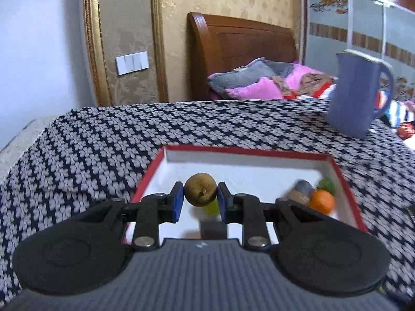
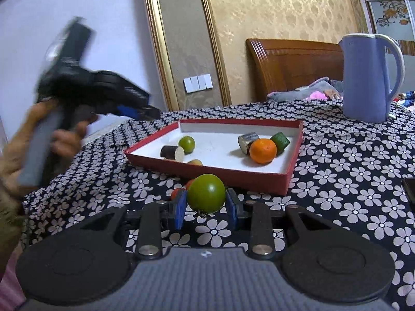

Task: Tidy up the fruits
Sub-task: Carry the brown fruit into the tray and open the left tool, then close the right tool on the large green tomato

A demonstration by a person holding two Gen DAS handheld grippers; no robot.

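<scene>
Left gripper point(image 1: 200, 198): clamped on a small brownish-green round fruit point(image 1: 200, 189), blue pads pressed to both its sides, carried above the near left part of the red-rimmed box point(image 1: 347, 178). Seen from the right wrist, the same gripper point(image 2: 153, 112) hung left of the box, clear of its left rim, blurred, gripped by a hand point(image 2: 55, 140).

Right gripper point(image 2: 206, 204): closed on a green tomato point(image 2: 206, 193), stem end down, just short of the box's near wall point(image 2: 259, 178). Two small red fruits point(image 2: 179, 191) on the cloth just behind its left pad; touching or not could not be told.

Inside the box: green round fruit point(image 2: 187, 143) and a dark cylinder point(image 2: 172, 152) near the left wall; a tangerine point(image 2: 262, 150), grey cylinder point(image 2: 248, 142) and green cylinder point(image 2: 280, 141) clustered toward the right wall. A pale fruit point(image 2: 195, 162) half hidden by the near wall. Bare white floor point(image 2: 218, 150) left open through the middle and along the far wall.

Flowered tablecloth point(image 2: 337, 176) open to the right of the box. Blue kettle point(image 2: 368, 77) well apart from it at the far right corner. Dark flat object point(image 2: 409, 189) at the right picture edge.
</scene>
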